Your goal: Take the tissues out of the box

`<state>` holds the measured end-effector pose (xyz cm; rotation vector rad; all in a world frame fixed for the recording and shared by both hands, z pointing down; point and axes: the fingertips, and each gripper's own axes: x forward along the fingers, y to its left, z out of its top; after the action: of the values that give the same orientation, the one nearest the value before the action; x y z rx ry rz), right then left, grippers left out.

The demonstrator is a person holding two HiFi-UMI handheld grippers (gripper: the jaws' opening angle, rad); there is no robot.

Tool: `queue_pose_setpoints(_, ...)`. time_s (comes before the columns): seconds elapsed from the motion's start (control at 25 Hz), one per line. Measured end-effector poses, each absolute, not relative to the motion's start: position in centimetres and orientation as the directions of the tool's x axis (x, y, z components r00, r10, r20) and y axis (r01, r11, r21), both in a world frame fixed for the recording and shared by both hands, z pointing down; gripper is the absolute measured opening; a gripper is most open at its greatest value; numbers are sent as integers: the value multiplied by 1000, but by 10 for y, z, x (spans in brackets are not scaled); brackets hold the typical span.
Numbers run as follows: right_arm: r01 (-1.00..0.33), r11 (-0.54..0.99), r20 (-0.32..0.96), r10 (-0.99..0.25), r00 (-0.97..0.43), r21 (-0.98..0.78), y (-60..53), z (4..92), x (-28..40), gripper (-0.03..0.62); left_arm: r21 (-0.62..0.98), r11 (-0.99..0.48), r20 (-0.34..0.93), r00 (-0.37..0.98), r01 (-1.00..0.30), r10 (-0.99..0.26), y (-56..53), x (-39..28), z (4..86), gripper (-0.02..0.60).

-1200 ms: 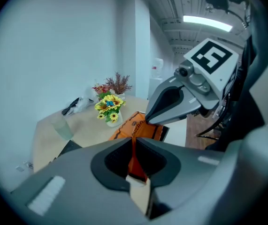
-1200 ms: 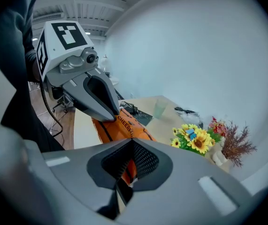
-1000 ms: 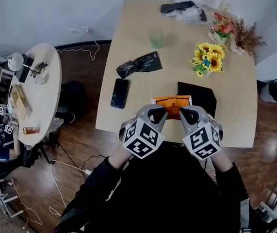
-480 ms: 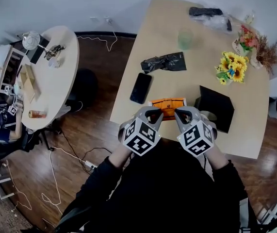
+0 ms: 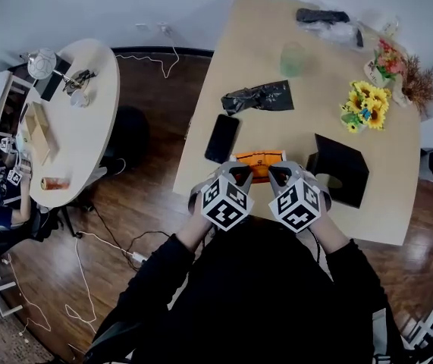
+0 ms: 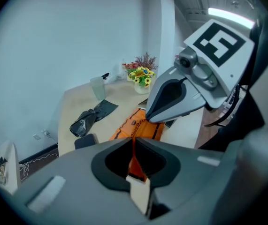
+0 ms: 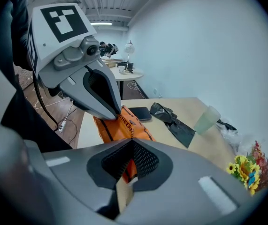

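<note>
Partial black lettering "CHEER…" on the orange tissue pack [image 7: 119,128]; nothing else legible.

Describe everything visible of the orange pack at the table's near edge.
The orange pack is a soft, glossy film wrapper, orange with thin black lines and dark, partly hidden lettering. It sits at the near edge of the pale wooden table, right of a dark phone. The left claw and right claw are each shut on its near side.
</note>
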<state>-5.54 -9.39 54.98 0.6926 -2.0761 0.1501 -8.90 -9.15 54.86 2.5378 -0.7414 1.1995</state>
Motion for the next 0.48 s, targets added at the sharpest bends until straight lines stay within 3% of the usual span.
queue_pose_setpoints(0.48,-488,864,866,-333,-373,122,-90,605,-54,3,-38,-881,853,444,-472,-275,-89,-85,605,3)
